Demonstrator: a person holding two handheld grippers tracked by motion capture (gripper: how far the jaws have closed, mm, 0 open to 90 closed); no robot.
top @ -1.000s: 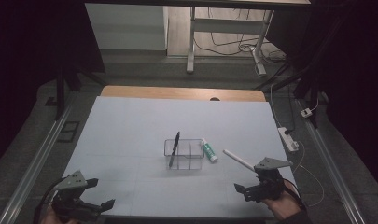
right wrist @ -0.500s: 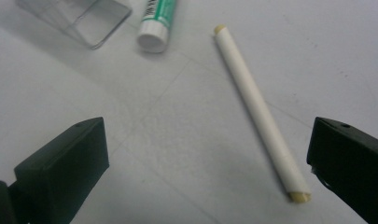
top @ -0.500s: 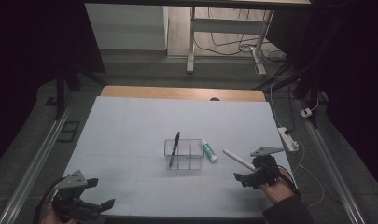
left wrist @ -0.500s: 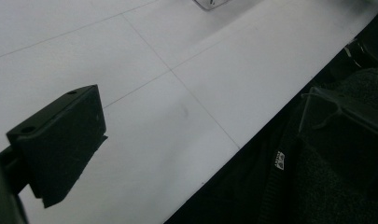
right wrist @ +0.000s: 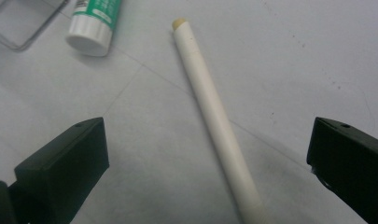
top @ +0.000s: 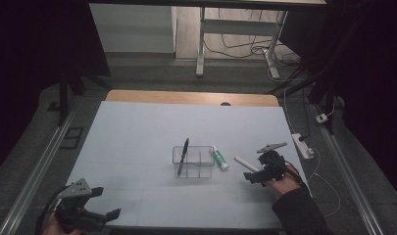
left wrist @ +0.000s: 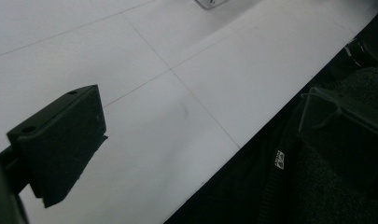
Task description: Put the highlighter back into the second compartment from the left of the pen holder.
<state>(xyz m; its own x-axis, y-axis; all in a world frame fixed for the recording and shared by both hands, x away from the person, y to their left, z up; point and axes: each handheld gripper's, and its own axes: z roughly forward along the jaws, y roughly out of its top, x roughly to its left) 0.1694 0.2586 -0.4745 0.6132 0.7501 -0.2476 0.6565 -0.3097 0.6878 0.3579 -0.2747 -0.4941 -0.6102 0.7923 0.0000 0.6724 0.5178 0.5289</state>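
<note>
The white stick between your right gripper's jaws looked like smooth, matt plastic with a dull yellowish tip. The tube near it was glossy white plastic with a green printed label. The organizer was clear, shiny plastic. The table wore a matt, paper-like white cover, faintly speckled, with a bare wood strip at the far edge. Your gripper jaws were matt black plastic.

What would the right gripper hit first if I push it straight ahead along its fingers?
Most likely the white stick: it lies on the table between the open fingers of the right gripper, running away along their line. Past its tip, off to one side, lies the green-and-white tube. Depth is uncertain.
</note>
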